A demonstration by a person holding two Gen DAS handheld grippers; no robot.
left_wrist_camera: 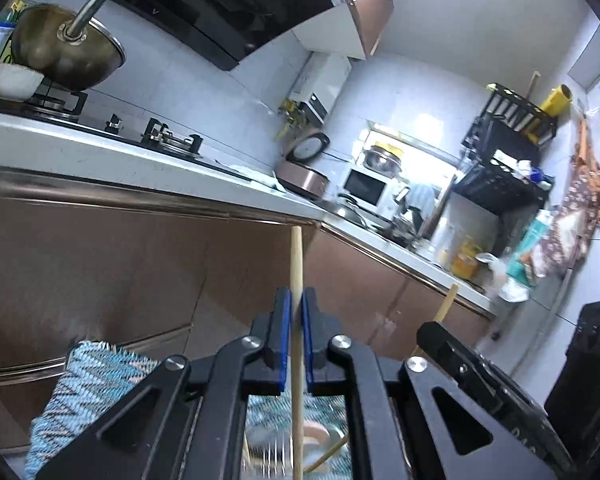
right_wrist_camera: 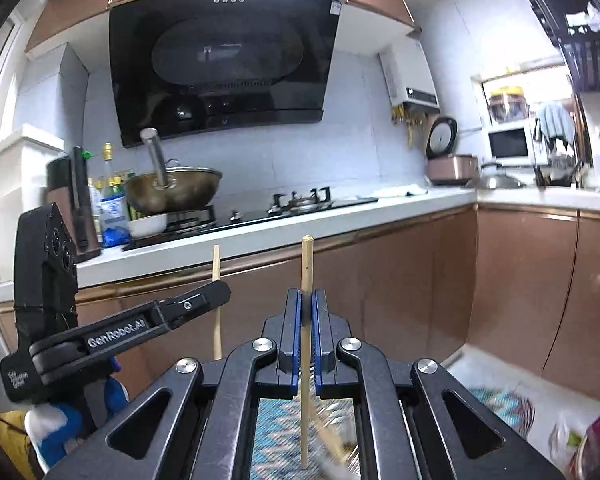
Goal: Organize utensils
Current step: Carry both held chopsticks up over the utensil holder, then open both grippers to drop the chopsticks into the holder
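Observation:
My left gripper (left_wrist_camera: 297,300) is shut on a wooden chopstick (left_wrist_camera: 296,256) that stands upright between its blue pads, raised in front of the brown cabinets. My right gripper (right_wrist_camera: 307,300) is shut on a second wooden chopstick (right_wrist_camera: 306,264), also upright. The right gripper (left_wrist_camera: 432,330) shows in the left wrist view with its chopstick (left_wrist_camera: 447,302) sticking up. The left gripper (right_wrist_camera: 204,300) shows in the right wrist view with its chopstick (right_wrist_camera: 217,264). Below both lies a blue patterned cloth (left_wrist_camera: 92,376) with blurred utensils (left_wrist_camera: 324,456) on it.
A white counter (right_wrist_camera: 340,212) with a gas hob (right_wrist_camera: 300,202) runs ahead, over brown cabinets (right_wrist_camera: 400,280). A wok (right_wrist_camera: 172,188) and a white bowl (right_wrist_camera: 148,225) sit on the hob, bottles (right_wrist_camera: 108,196) to their left. A rice cooker (right_wrist_camera: 452,168) and microwave (right_wrist_camera: 508,144) stand right.

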